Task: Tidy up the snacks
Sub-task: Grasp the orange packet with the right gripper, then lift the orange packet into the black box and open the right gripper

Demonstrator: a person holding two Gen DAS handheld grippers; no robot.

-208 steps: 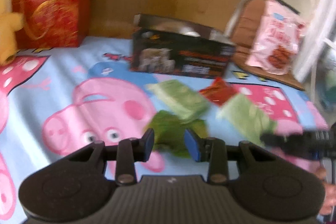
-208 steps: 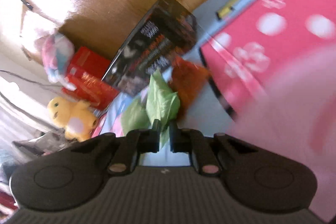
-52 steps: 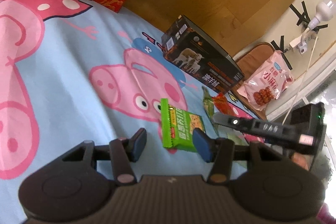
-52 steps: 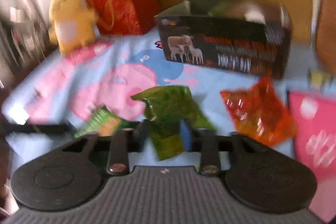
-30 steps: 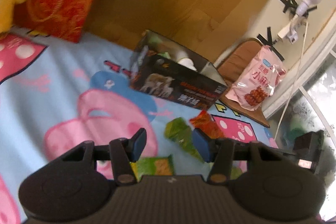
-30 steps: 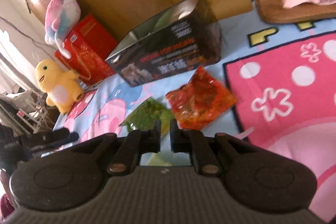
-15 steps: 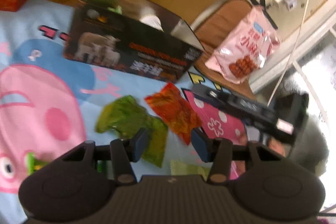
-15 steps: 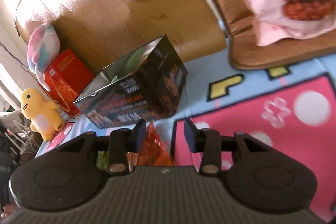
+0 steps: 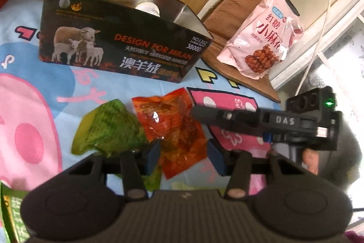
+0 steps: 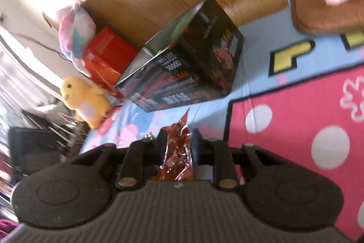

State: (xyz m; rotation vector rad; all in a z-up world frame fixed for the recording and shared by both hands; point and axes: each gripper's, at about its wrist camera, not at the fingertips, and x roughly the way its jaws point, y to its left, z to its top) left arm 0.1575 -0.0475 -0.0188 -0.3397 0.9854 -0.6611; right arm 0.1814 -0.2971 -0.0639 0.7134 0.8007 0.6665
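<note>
A red-orange snack packet [image 9: 173, 126] lies on the cartoon blanket [image 9: 27, 74] in front of an open black box [image 9: 118, 47]. A green packet [image 9: 107, 129] lies just left of it. My left gripper [image 9: 184, 157] is open and hovers over the red packet's near end. My right gripper [image 10: 177, 144] reaches in from the right; its jaws stand apart on either side of the red packet [image 10: 177, 152], not closed on it. In the left wrist view the right gripper's finger [image 9: 227, 116] touches the packet's right edge. The black box also shows in the right wrist view [image 10: 188, 74].
A green boxed snack [image 9: 11, 215] lies at the near left. A pink snack bag [image 9: 261, 35] rests on a brown cushion [image 9: 232, 10] at the back right. A red gift bag [image 10: 107, 60], a yellow plush [image 10: 84, 99] and a pink-blue plush [image 10: 75, 33] stand by the wooden headboard.
My right gripper has dropped down and forward so the red packet now sits between its open jaws. My left gripper has moved closer over the red and green packets.
</note>
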